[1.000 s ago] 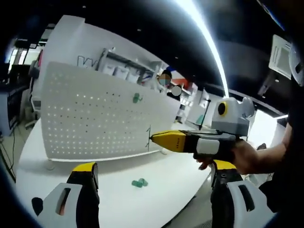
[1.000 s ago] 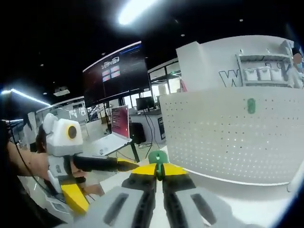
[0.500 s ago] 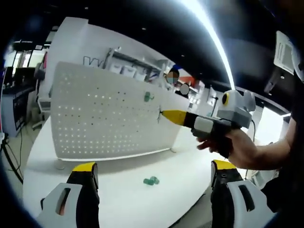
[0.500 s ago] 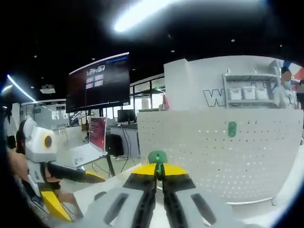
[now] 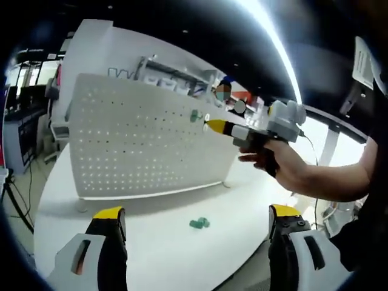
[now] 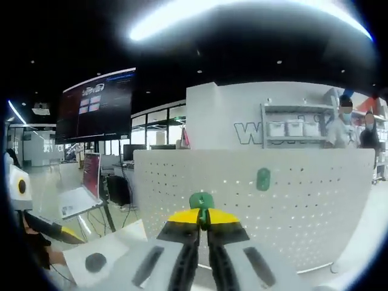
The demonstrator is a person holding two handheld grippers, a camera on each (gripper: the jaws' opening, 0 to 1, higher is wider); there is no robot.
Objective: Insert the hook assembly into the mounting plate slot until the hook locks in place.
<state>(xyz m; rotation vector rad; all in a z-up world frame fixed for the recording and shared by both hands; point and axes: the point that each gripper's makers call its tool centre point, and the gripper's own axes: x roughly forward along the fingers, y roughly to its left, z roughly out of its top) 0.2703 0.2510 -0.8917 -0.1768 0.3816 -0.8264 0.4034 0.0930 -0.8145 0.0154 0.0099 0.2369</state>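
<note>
While the right gripper (image 6: pixel 203 219) sat clamped on a green hook (image 6: pixel 201 200) at lower centre, aimed at the pegboard (image 6: pixel 303 200) to line up a hole, the left gripper (image 5: pixel 197 233) hung wide apart, empty. Spare hook (image 5: pixel 199 224) lay on the table (image 5: pixel 163 254).

The room is a big open hall with a dark ceiling (image 6: pixel 200 57) and a long bright strip light (image 5: pixel 276 42). A white wall (image 6: pixel 221 118) with a shelf (image 6: pixel 291 121) stands at the back, a large dark screen (image 6: pixel 97 112) hangs on one side, and a white table (image 5: pixel 163 242) curves in front.
</note>
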